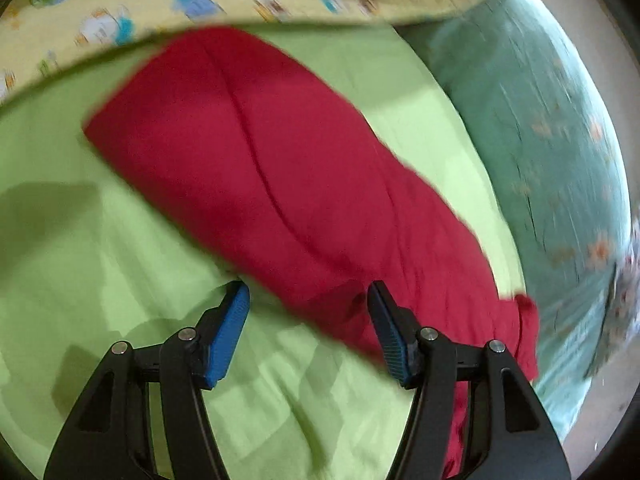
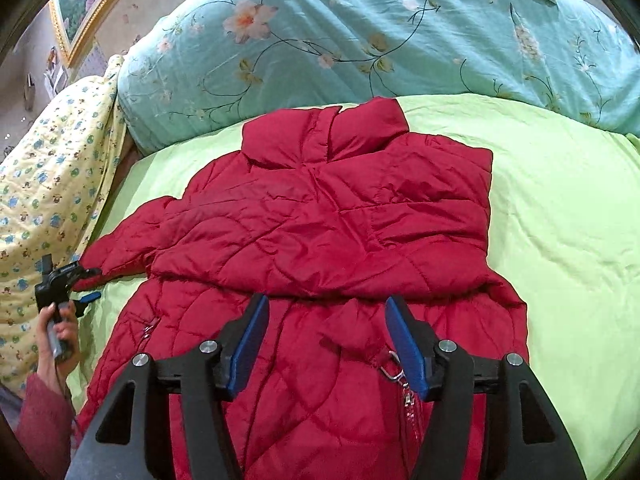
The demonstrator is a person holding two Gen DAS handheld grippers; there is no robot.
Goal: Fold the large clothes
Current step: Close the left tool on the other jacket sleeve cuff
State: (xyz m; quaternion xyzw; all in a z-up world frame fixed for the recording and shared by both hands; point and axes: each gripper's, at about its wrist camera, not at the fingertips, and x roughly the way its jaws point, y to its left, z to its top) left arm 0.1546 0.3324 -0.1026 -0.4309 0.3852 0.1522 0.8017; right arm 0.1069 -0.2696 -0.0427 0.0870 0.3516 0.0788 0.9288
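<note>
Off your left tool (image 1: pixel 308 320), the unfolded sleeve (image 1: pixel 256 160) of the red jacket (image 2: pixel 332 232) runs away up and to the left, long axis diagonal, cuff end farthest from you. Left tool is spread, nothing pinched; the sleeve's near edge lies just ahead of the pads and partly between them. From the right wrist view that same tool (image 2: pixel 86 284) sits beside the sleeve's cuff end, with your left hand (image 2: pixel 60 332) on the grip, so the left is the nearer one for that sleeve.

Ahead of your right tool (image 2: pixel 328 332), the jacket lies flat on the green bed sheet (image 2: pixel 560 220), collar farthest away, the right sleeve already folded across the chest. Right tool is spread too, hovering over the lower body near the zip, holding nothing.

Hard to read: left view is motion-blurred, so contact with the sleeve can't be told. The hem is cut off beneath the right tool.
</note>
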